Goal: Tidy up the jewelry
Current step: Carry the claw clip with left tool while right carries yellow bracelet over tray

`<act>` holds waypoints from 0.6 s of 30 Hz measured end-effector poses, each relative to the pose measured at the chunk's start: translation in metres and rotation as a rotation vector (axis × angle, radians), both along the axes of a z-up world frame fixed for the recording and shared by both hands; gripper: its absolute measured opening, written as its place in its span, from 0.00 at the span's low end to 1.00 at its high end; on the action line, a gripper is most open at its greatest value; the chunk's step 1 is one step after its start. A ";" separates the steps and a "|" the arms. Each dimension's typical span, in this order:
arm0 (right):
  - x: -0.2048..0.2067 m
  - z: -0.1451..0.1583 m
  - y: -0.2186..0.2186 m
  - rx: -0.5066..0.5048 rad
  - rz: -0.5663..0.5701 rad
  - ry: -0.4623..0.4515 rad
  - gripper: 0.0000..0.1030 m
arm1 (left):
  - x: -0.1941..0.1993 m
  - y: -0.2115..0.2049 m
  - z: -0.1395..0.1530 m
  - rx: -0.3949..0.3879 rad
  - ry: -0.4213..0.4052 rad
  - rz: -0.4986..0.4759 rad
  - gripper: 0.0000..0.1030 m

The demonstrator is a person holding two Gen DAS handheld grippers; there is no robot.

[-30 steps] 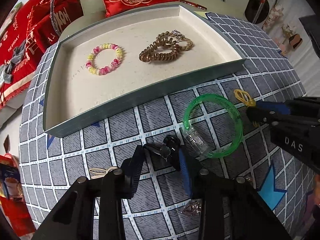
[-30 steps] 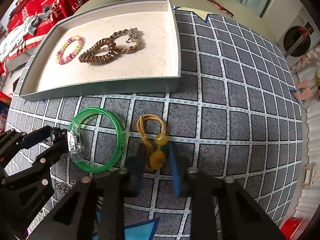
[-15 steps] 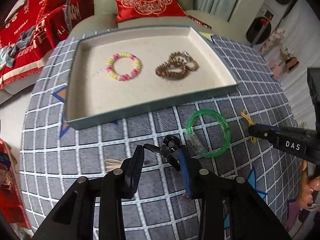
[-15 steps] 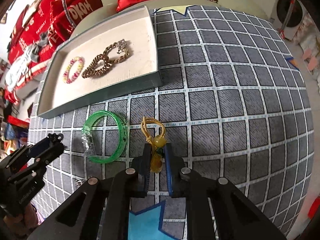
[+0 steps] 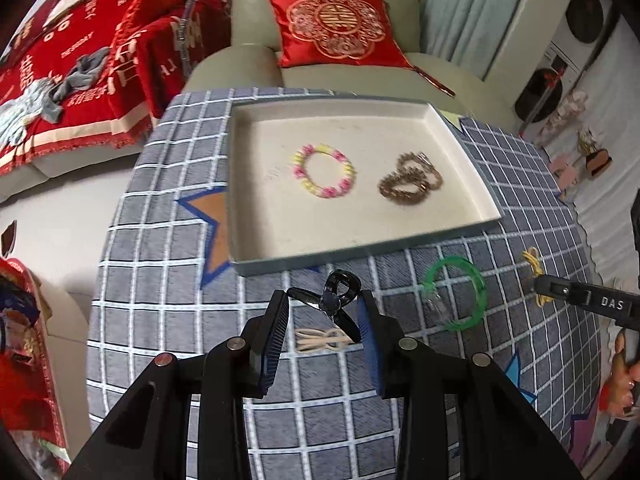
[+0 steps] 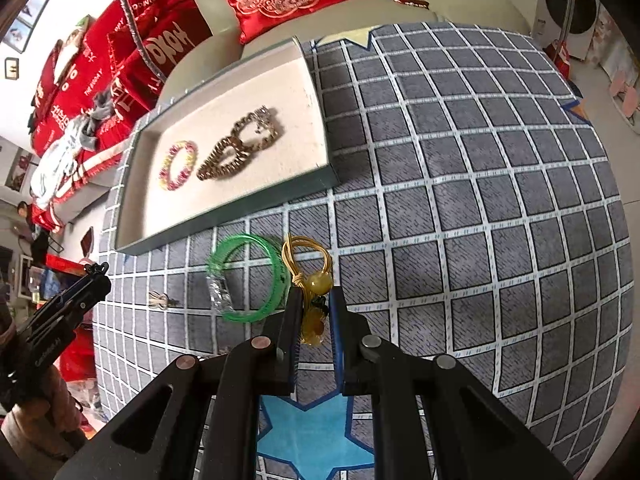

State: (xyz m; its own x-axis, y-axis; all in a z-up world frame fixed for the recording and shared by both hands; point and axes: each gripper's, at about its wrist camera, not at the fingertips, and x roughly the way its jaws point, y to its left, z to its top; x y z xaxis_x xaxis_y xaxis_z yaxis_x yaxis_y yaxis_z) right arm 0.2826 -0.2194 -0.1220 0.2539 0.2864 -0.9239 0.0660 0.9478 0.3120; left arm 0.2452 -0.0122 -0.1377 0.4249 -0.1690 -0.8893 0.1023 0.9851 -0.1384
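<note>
A shallow grey tray [image 5: 468, 232] [image 6: 224, 224] with a cream floor holds a pink-and-yellow bead bracelet [image 5: 323, 176] [image 6: 178, 165] and brown coiled and chain bracelets [image 5: 410, 184] [image 6: 240, 148]. My left gripper [image 5: 323, 312] is shut on a black hair claw clip [image 5: 334, 300] and holds it above the cloth, in front of the tray. My right gripper [image 6: 316, 312] is shut on a yellow cord with amber beads [image 6: 310, 280], lifted off the cloth. A green bangle [image 5: 456, 296] [image 6: 248, 276] lies on the cloth between them.
A beige hair tie [image 5: 320, 338] [image 6: 160, 300] lies on the grey checked tablecloth [image 6: 480, 200] under my left gripper. A sofa with a red cushion [image 5: 336, 28] and red blankets [image 5: 80, 80] stands behind the table. The table edge drops off on the left.
Both grippers have risen and pulled back from the table. The right gripper closed on the yellow cord and lifted it. The left gripper still holds the black clip.
</note>
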 end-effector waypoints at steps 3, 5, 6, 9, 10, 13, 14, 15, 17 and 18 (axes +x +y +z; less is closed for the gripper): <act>0.003 0.006 0.000 0.018 -0.004 -0.007 0.14 | 0.004 0.009 0.003 0.004 -0.010 0.021 0.49; 0.007 0.010 0.000 0.025 -0.002 -0.014 0.14 | 0.008 0.012 0.005 0.009 -0.018 0.031 0.49; 0.009 0.011 0.001 0.026 0.001 -0.017 0.14 | 0.010 0.013 0.006 0.008 -0.020 0.034 0.49; 0.017 0.015 0.005 0.031 0.012 -0.029 0.14 | 0.017 0.012 0.007 -0.001 -0.025 0.039 0.49; 0.021 0.017 0.006 0.034 0.016 -0.034 0.14 | 0.019 0.012 0.007 -0.003 -0.027 0.039 0.49; 0.031 0.021 0.009 0.041 0.026 -0.045 0.14 | 0.028 0.009 0.007 -0.019 -0.027 0.043 0.49; 0.035 0.022 0.011 0.041 0.030 -0.048 0.14 | 0.032 0.007 0.006 -0.025 -0.027 0.045 0.49; 0.039 0.023 0.013 0.041 0.036 -0.051 0.14 | 0.034 0.006 0.006 -0.028 -0.027 0.046 0.49; 0.048 0.024 0.016 0.040 0.049 -0.058 0.14 | 0.041 0.002 0.006 -0.037 -0.030 0.048 0.49; 0.053 0.024 0.018 0.040 0.054 -0.062 0.14 | 0.046 -0.001 0.006 -0.039 -0.034 0.050 0.49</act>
